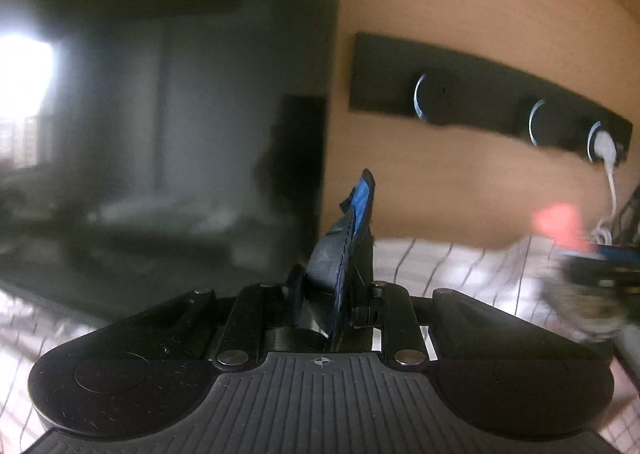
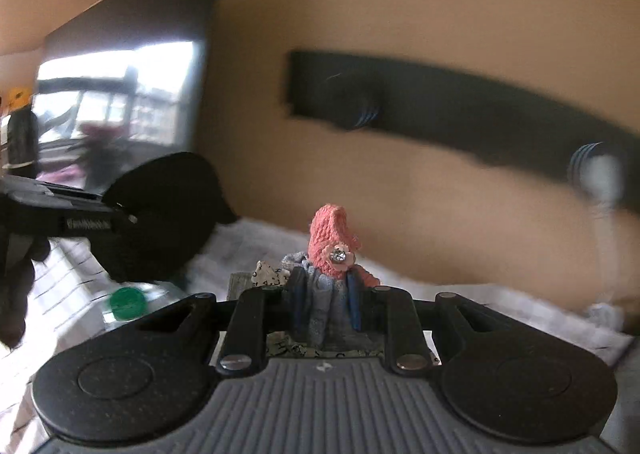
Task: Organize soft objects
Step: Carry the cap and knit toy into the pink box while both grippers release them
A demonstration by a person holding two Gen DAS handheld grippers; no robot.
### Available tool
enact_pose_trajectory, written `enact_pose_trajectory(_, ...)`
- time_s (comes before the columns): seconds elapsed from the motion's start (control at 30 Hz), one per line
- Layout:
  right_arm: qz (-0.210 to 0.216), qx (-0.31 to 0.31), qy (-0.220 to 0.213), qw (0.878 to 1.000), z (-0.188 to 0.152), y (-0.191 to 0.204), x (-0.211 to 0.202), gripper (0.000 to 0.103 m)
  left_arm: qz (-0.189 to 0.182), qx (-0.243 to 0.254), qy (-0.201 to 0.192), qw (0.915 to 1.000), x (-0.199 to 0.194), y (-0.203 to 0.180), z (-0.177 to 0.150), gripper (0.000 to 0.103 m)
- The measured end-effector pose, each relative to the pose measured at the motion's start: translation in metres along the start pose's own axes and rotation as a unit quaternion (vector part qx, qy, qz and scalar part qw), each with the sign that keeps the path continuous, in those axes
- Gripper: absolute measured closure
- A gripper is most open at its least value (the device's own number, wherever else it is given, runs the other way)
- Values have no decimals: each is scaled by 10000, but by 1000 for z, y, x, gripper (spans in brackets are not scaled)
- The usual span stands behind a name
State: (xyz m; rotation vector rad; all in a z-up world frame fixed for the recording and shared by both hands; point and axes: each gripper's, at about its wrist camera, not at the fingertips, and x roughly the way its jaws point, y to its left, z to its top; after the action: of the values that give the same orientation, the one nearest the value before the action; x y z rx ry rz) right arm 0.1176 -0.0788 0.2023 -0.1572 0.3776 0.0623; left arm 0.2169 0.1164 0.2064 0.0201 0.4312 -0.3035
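Observation:
My left gripper (image 1: 344, 254) is shut, its black and blue fingers (image 1: 360, 206) pressed together with nothing between them, raised above the checked white cloth (image 1: 460, 266). My right gripper (image 2: 326, 294) is shut on a soft pink and grey-blue knitted piece (image 2: 332, 246) with a small shiny stud, held above the cloth (image 2: 500, 306). The right gripper and its pink piece show blurred at the far right of the left wrist view (image 1: 560, 226). The left gripper's black body shows at the left of the right wrist view (image 2: 152, 214).
A dark glossy screen (image 1: 160, 114) stands on the left against a tan wall. A black socket strip (image 1: 500, 102) with a white plug (image 1: 604, 146) runs along the wall. A bottle with a green cap (image 2: 128, 304) lies low left. Printed paper (image 2: 268, 274) sits under the right gripper.

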Motion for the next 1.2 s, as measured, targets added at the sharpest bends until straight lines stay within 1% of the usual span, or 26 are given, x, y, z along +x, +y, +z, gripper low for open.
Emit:
enact_pose_trajectory(0.07, -316, 75, -30, 9995, -2, -27, -13, 82, -57, -17, -37, 10000, 8, -10, 10, 80)
enact_pose_trajectory(0.13, -574, 173, 3, 9982, -6, -50, -23, 82, -256, -132, -10, 9996, 15, -20, 15, 80)
enact_pose_trajectory(0.27, -987, 335, 110, 9945, -15, -86, -38, 82, -849, -297, 207, 9957, 32, -55, 12, 80)
enact_pose_trajectory(0.33, -1098, 380, 136, 9931, -20, -98, -45, 82, -1231, -385, 422, 9908, 42, -78, 5, 80)
enact_pose_trajectory(0.4, -1168, 407, 172, 9922, -27, -109, -51, 81, -1674, -510, 676, 9823, 48, -99, -7, 80)
enact_pose_trajectory(0.43, -1180, 412, 206, 9919, -30, -113, -53, 81, -1956, -579, 840, 9754, 53, -113, -13, 79)
enact_pose_trajectory(0.5, -1202, 416, 271, 9915, -37, -119, -57, 81, -2381, -708, 1123, 9621, 62, -136, -25, 79)
enact_pose_trajectory(0.53, -1206, 451, 329, 9911, -42, -123, -57, 81, -2601, -767, 1326, 9534, 69, -150, -33, 79)
enact_pose_trajectory(0.6, -1186, 564, 457, 9903, -52, -131, -53, 81, -2853, -794, 1744, 9391, 84, -172, -49, 79)
enact_pose_trajectory(0.63, -1151, 642, 546, 9898, -59, -134, -50, 81, -2910, -738, 2001, 9327, 94, -184, -58, 79)
enact_pose_trajectory(0.7, -1033, 764, 742, 9889, -76, -138, -41, 81, -2880, -531, 2337, 9272, 106, -200, -74, 79)
enact_pose_trajectory(0.73, -957, 803, 866, 9884, -85, -137, -36, 81, -2818, -423, 2430, 9272, 110, -208, -83, 78)
enact_pose_trajectory(0.8, -761, 787, 1134, 9875, -106, -130, -20, 81, -2622, -268, 2530, 9309, 118, -217, -95, 76)
enact_pose_trajectory(0.87, -638, 701, 1386, 9858, -124, -121, -2, 81, -2484, -94, 2570, 9339, 124, -225, -99, 74)
enact_pose_trajectory(0.93, -558, 591, 1582, 9841, -141, -112, 11, 80, -2470, 46, 2535, 9352, 123, -230, -102, 74)
enact_pose_trajectory(0.97, -553, 524, 1649, 9834, -147, -108, 16, 80, -2459, 96, 2507, 9363, 121, -230, -99, 74)
enact_pose_trajectory(1.03, -550, 396, 1703, 9831, -155, -104, 27, 80, -2405, 220, 2367, 9411, 116, -227, -90, 74)
enact_pose_trajectory(1.13, -598, 224, 1702, 9833, -157, -103, 39, 80, -2339, 378, 2111, 9483, 103, -219, -79, 74)
enact_pose_trajectory(1.2, -630, 214, 1747, 9824, -157, -104, 47, 80, -2304, 428, 1929, 9528, 93, -214, -71, 74)
